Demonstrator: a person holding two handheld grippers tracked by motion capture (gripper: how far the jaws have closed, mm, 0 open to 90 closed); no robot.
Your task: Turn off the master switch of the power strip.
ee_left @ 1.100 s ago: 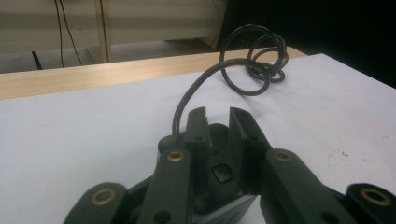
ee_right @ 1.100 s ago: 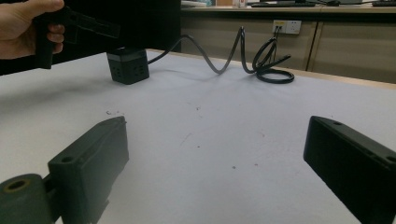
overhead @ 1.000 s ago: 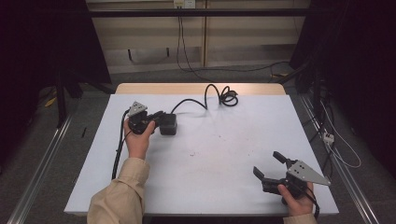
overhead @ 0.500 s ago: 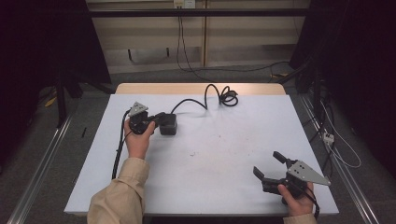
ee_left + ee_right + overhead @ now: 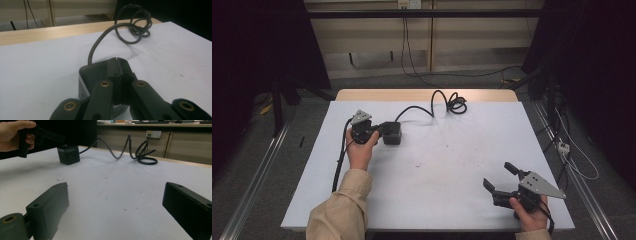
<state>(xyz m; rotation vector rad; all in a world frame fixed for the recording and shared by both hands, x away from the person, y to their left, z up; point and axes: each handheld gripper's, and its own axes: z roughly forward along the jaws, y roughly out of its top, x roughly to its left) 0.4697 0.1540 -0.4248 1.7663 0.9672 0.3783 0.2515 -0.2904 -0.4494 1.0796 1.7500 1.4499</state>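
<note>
While the left tongs (image 5: 381, 131) sit with jaws pressed together, tips over the black power cube (image 5: 392, 133) at the table's (image 5: 452, 165) left rear, the step looks like lining up a grasp. Next they must spread to straddle it. Right tongs (image 5: 500, 180) rest wide, well apart. Contact with the cube is unclear; its cord (image 5: 432, 107) coils rearward.

Nothing has moved since the earlier pictures
</note>
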